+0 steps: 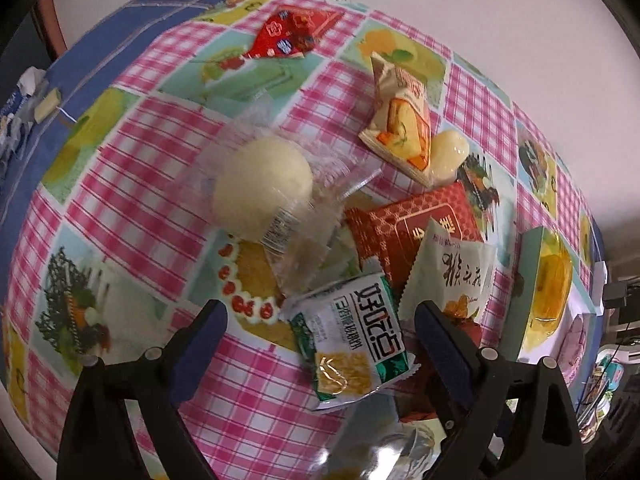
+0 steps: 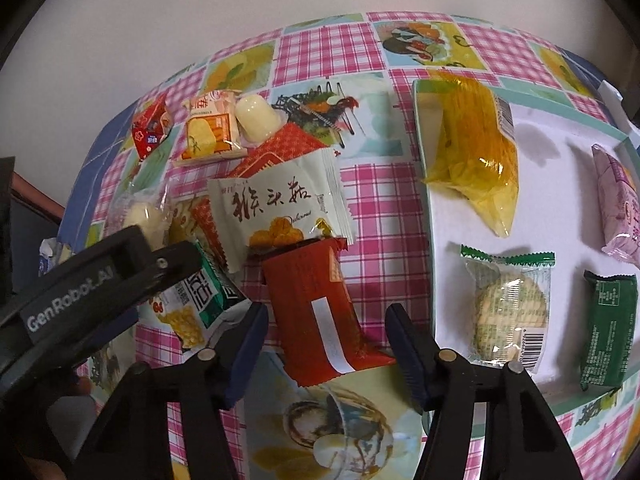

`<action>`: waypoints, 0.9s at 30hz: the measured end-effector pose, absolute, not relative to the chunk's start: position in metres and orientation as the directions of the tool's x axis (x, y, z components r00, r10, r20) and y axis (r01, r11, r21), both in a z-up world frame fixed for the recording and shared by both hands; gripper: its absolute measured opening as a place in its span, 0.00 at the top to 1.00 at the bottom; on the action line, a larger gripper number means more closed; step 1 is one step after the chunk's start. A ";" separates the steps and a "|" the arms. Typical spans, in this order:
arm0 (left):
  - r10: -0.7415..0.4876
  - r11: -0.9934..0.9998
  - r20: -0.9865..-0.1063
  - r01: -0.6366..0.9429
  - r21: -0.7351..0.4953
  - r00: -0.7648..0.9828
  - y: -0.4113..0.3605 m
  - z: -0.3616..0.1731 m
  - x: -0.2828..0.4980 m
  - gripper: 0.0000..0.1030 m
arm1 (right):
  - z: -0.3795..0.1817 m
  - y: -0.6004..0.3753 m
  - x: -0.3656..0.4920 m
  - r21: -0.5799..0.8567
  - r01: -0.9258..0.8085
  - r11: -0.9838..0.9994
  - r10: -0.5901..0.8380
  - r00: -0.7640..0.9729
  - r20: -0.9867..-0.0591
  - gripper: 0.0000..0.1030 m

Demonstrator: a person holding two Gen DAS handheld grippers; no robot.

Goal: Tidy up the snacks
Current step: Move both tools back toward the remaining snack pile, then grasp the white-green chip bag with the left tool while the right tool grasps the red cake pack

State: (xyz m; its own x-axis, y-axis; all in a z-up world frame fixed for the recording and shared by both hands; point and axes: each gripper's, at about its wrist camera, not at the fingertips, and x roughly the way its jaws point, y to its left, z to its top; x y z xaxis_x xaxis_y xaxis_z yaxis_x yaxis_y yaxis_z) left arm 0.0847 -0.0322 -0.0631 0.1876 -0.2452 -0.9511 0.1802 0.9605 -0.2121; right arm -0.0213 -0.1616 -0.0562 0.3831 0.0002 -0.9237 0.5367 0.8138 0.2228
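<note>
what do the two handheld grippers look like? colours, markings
Both match: the left gripper and right gripper have matte black angular plastic finger arms with small silver pivot pins, tipped with dark blue ribbed pads. The left gripper's black body, seen from the right wrist view, carries white "GenRobot.AI" lettering. No cables or sleeves visible.

Glossy plastic wrappers (image 2: 316, 304) lie on a smooth, shiny checked tablecloth (image 2: 384, 200) beside a matt white tray (image 2: 452, 216).

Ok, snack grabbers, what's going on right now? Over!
Right gripper open around red foil packet, pads not touching. Left gripper open over green-and-white corn snack bag. White tray holds five snacks. Pile overlapping, crowded.
</note>
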 end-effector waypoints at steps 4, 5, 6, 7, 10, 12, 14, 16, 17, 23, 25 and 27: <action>-0.245 0.957 -0.955 0.198 -0.211 0.166 -0.039 -0.074 0.084 0.22 | -0.059 -0.160 -0.020 0.214 0.531 0.820 0.001 0.373 -0.928 0.38; -0.247 0.956 -0.956 0.199 -0.214 0.160 -0.043 -0.077 0.086 0.22 | -0.059 -0.160 -0.020 0.214 0.531 0.820 0.002 0.371 -0.929 0.38; -0.244 0.957 -0.956 0.200 -0.210 0.162 -0.044 -0.078 0.086 0.22 | -0.060 -0.160 -0.020 0.214 0.531 0.820 0.003 0.369 -0.929 0.38; -0.237 0.957 -0.957 0.207 -0.201 0.166 -0.046 -0.078 0.085 0.22 | -0.060 -0.159 -0.020 0.213 0.530 0.821 0.004 0.367 -0.930 0.38; -0.222 0.961 -0.961 0.205 -0.187 0.163 -0.044 -0.078 0.085 0.23 | -0.061 -0.158 -0.018 0.208 0.529 0.823 0.002 0.364 -0.931 0.39; -0.211 0.965 -0.963 0.196 -0.177 0.166 -0.040 -0.078 0.087 0.27 | -0.061 -0.158 -0.018 0.204 0.532 0.822 -0.002 0.361 -0.933 0.41; -0.208 0.967 -0.964 0.181 -0.177 0.166 -0.036 -0.077 0.089 0.34 | -0.062 -0.158 -0.019 0.209 0.533 0.820 0.004 0.361 -0.933 0.45; -0.202 0.971 -0.965 0.164 -0.175 0.166 -0.028 -0.076 0.091 0.35 | -0.061 -0.158 -0.019 0.203 0.531 0.823 -0.001 0.359 -0.933 0.49; -0.204 0.971 -0.965 0.158 -0.178 0.166 -0.026 -0.076 0.091 0.36 | -0.062 -0.157 -0.019 0.197 0.528 0.826 -0.005 0.357 -0.934 0.49; -0.178 0.973 -0.969 0.176 -0.147 0.174 -0.026 -0.075 0.089 0.36 | -0.066 -0.153 -0.018 0.154 0.518 0.841 -0.033 0.334 -0.942 0.52; -0.153 0.974 -0.971 0.194 -0.118 0.182 -0.032 -0.076 0.086 0.36 | -0.066 -0.150 -0.017 0.132 0.511 0.850 -0.050 0.326 -0.944 0.52; -0.128 0.973 -0.973 0.216 -0.085 0.191 -0.038 -0.078 0.084 0.36 | -0.067 -0.146 -0.015 0.101 0.499 0.860 -0.072 0.316 -0.946 0.52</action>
State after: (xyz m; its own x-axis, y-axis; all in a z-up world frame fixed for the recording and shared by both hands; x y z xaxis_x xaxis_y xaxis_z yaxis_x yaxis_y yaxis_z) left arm 0.0844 -0.0381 -0.0776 0.1906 -0.1276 -0.9733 0.2159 0.9727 -0.0853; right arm -0.0150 -0.1463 -0.0673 0.3156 -0.0718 -0.9462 0.4994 0.8604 0.1013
